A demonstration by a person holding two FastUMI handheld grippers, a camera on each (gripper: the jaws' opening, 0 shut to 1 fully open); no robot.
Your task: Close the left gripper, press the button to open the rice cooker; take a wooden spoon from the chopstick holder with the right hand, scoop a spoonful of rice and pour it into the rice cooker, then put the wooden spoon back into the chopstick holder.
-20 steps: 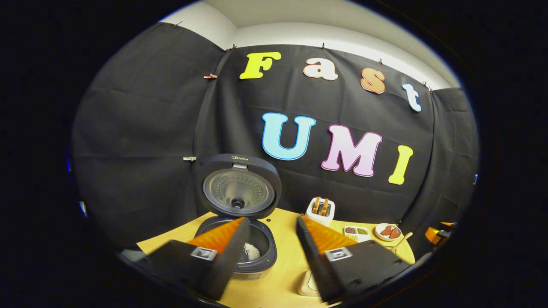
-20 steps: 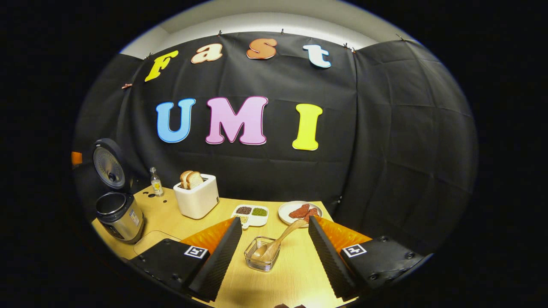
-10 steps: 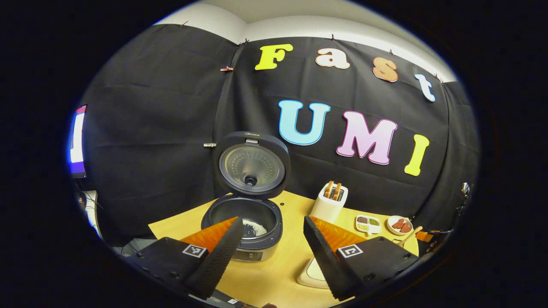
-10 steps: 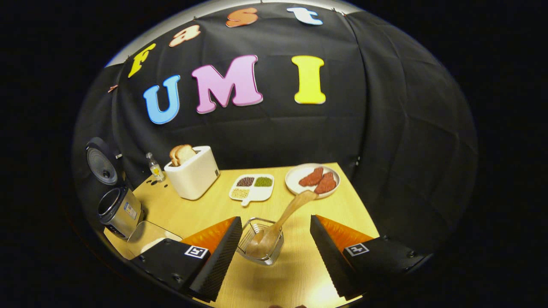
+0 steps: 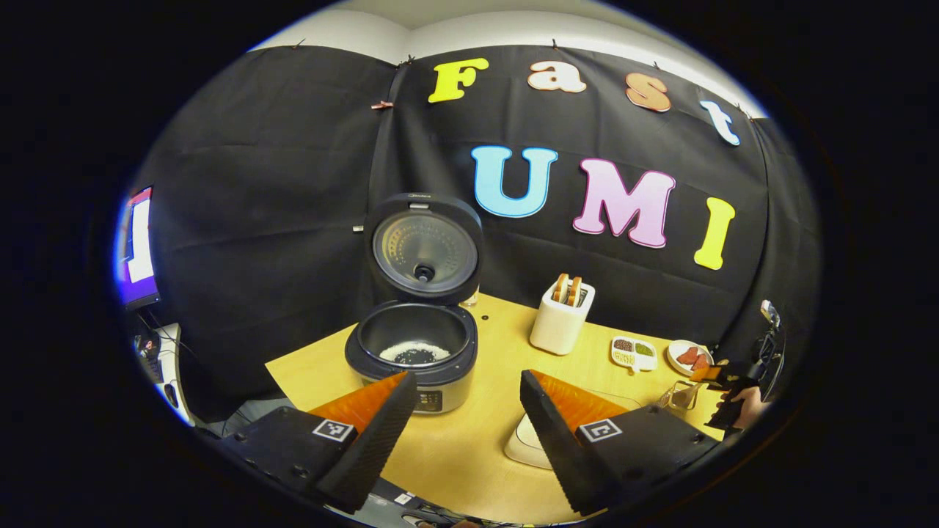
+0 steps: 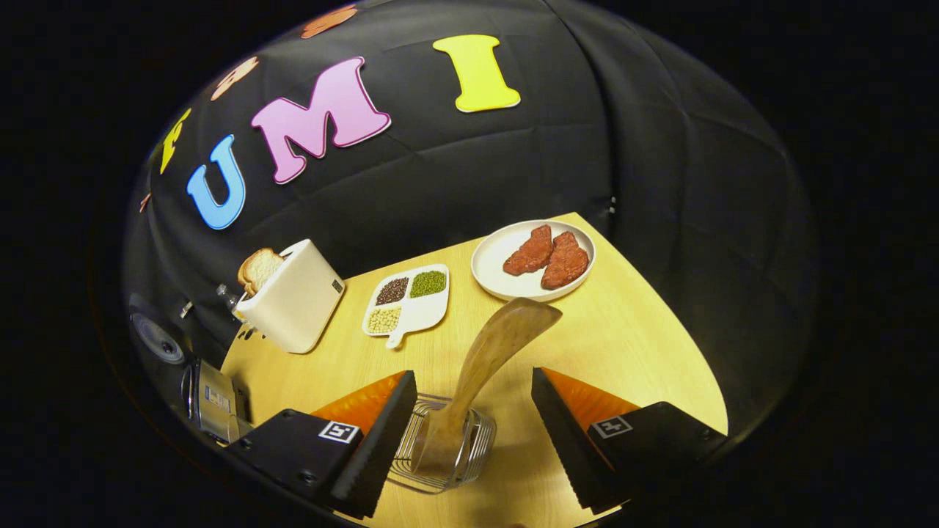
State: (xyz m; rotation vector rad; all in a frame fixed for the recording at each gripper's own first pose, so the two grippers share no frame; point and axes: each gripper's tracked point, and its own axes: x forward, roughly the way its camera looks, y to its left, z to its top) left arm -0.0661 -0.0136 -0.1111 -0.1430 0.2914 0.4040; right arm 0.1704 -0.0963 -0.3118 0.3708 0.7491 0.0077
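**Cooker open, spoon in its holder, both my grippers spread and empty**

Left gripper view. My left gripper (image 5: 462, 411) hangs above the near edge of the table (image 5: 477, 455), its fingers set wide apart with nothing between them. Beyond its left finger stands the cooker (image 5: 414, 359), its lid (image 5: 424, 249) raised upright against the wall. White rice lies in the bottom of the pot (image 5: 414, 350). To the cooker's right are a white toaster (image 5: 561, 323) holding two slices, then a small divided dish (image 5: 634, 353) and a plate (image 5: 688, 357) of red pieces. A shallow pale tray (image 5: 524, 444) lies on the table between my fingers, partly behind the right one. At the far right edge I see my right gripper (image 5: 722, 392) held in a hand (image 5: 748, 407), just beside the wire holder (image 5: 678, 396); it is too small there to judge its opening.

Right gripper view. My right gripper (image 6: 473, 433) looks steeply down on the table (image 6: 631, 345), fingers wide and gripping nothing. The holder (image 6: 469, 455), a wire basket, sits between the fingers near their bases. The wooden spoon (image 6: 491, 352) stands in it, tilted, its lower end in the basket and its broad end leaning up toward the plate (image 6: 491, 268) with two red pieces. Neither finger touches the spoon. The divided dish (image 6: 407, 304) of beans lies left of the plate, the toaster (image 6: 293, 293) farther left, and the cooker (image 6: 209, 396) at the left edge, behind my left finger.
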